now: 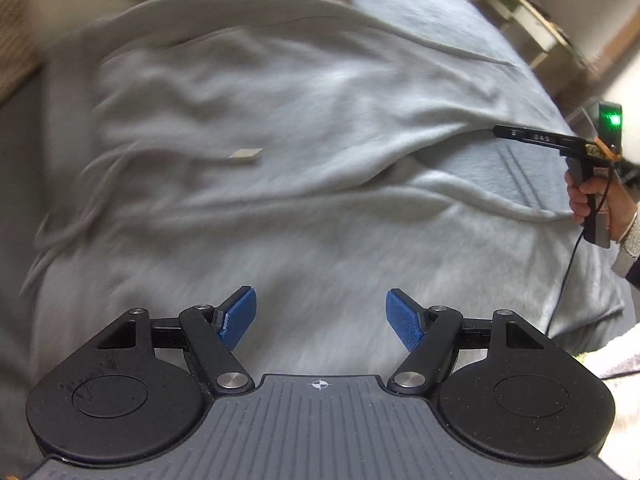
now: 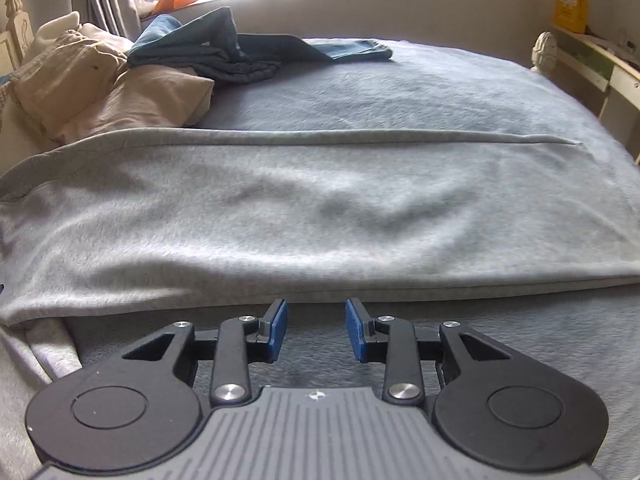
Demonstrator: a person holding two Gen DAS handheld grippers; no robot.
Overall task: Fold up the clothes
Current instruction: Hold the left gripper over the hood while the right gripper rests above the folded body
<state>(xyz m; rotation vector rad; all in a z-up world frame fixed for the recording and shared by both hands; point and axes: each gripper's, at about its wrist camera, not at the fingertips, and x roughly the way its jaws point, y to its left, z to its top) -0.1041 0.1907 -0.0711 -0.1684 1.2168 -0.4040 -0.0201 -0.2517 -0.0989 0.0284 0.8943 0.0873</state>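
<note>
Two grippers work over one grey garment [image 1: 280, 128] that lies spread across a bed covered in a blue-grey blanket [image 1: 500, 184].

In the left wrist view, the left gripper [image 1: 321, 318] hangs above the near part of the garment with its blue pads [image 1: 240, 316] spread wide and nothing between them; it grips no cloth. A small pale label [image 1: 245, 153] shows on the rumpled middle of the fabric. At the right edge a hand [image 1: 582, 196] holds the other tool by its handle, its tip near a raised fold at the garment's side. The picture is smeared, so finer creases cannot be read.

In the right wrist view, the right gripper [image 2: 316, 330] sits over bare blanket [image 2: 440, 80] just short of the garment's near folded edge [image 2: 400, 292]. Its pads [image 2: 278, 330] stand apart by a narrower gap and hold nothing. Beyond the grey cloth lie a beige pile [image 2: 100, 88] and blue clothing [image 2: 224, 52] near the headboard end.

The risks seem plain. The near edge is layered, so a pinch there could catch only the top layer, or take the blanket along with it, and the fold would drag crooked. The wrinkles in the middle could get trapped inside the next fold. With the left pads well above the cloth, a hasty closure might miss it altogether.
</note>
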